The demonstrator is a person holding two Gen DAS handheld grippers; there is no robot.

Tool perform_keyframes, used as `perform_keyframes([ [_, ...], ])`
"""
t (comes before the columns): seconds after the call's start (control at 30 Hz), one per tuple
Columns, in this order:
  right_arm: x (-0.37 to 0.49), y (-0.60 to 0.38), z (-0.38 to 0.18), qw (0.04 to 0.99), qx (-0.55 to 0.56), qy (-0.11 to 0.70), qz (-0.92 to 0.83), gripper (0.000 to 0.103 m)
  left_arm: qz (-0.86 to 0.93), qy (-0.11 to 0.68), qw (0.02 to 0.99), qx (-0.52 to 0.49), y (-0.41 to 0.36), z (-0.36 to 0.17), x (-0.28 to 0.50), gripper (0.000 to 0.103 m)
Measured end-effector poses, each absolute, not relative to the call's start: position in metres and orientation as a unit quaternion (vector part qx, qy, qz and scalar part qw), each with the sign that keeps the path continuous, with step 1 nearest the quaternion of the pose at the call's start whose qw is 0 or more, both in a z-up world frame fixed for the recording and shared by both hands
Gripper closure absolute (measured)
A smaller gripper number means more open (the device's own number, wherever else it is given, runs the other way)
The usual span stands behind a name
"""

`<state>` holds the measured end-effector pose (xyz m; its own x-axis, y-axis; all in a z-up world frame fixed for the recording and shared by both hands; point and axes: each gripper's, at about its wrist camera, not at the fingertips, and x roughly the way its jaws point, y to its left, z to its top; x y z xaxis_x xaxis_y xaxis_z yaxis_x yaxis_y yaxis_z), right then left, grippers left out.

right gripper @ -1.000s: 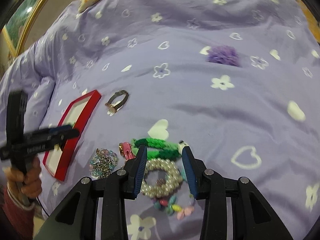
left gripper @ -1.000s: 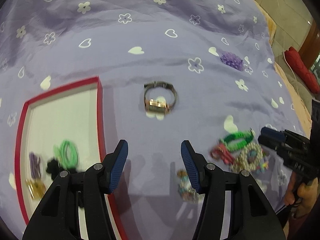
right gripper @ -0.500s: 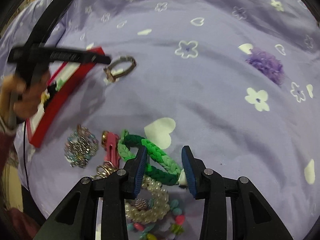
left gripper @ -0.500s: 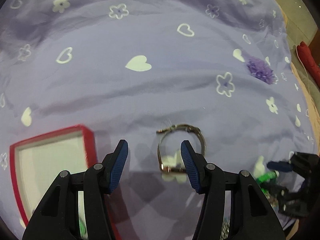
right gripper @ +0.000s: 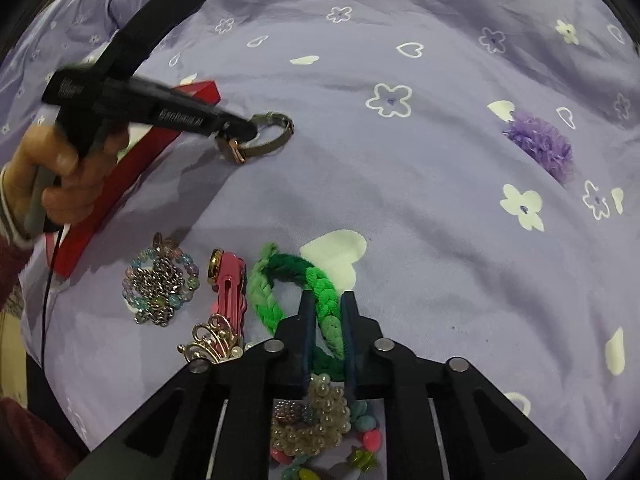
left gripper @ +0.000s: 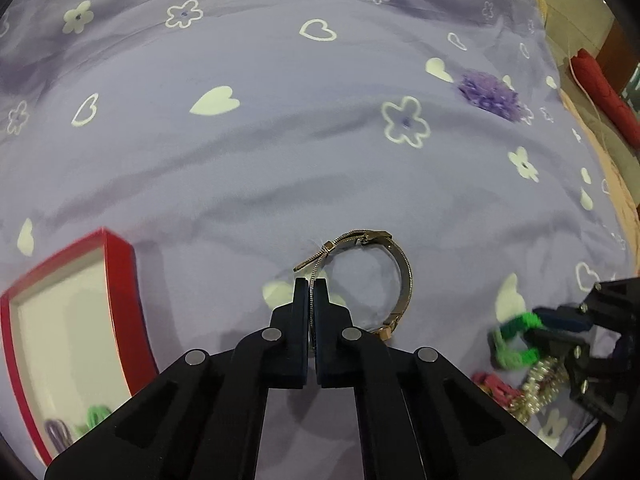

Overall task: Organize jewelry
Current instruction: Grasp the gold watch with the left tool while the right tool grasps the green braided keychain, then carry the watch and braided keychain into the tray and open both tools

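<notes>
few pieces are seen in the red box (left gripper: 120, 280); beside it, a watch (left gripper: 396, 264) is clamped by the left gripper (left gripper: 311, 286), a green braid (right gripper: 320, 292) by the right gripper (right gripper: 327, 300); several pieces remain outside.

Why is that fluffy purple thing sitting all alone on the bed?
It does look out of place: the purple pom-pom lies by itself on the bedspread, apart from the other jewelry clustered near the green braided band and far from the red box.
</notes>
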<state>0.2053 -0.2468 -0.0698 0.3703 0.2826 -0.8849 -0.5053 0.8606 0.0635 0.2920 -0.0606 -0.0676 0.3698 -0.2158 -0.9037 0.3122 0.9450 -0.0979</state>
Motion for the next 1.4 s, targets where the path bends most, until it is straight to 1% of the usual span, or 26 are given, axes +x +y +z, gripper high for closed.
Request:
perform_keyframes([
  [0.2, 0.200, -0.275, -0.049, 0.841, 0.008, 0.489, 0.233, 0.093, -0.159, 0.524, 0.837, 0.011, -0.046, -0.051, 0.261, 0.102],
  [0.43, 0.194, -0.267, -0.032, 0.842, 0.075, 0.472, 0.251, 0.093, -0.148, 0.503, 0.851, -0.026, -0.023, -0.030, 0.224, 0.102],
  [0.63, 0.184, -0.240, -0.028, 0.841, 0.089, 0.464, 0.264, 0.093, -0.126, 0.488, 0.862, -0.051, 0.003, -0.021, 0.195, 0.102],
  [1.03, 0.165, -0.166, -0.023, 0.827, 0.084, 0.460, 0.314, 0.093, -0.065, 0.471, 0.874, -0.100, 0.073, -0.011, 0.135, 0.102],
  [1.4, 0.152, -0.113, -0.026, 0.810, 0.073, 0.466, 0.348, 0.093, -0.012, 0.466, 0.875, -0.127, 0.133, -0.016, 0.102, 0.102],
])
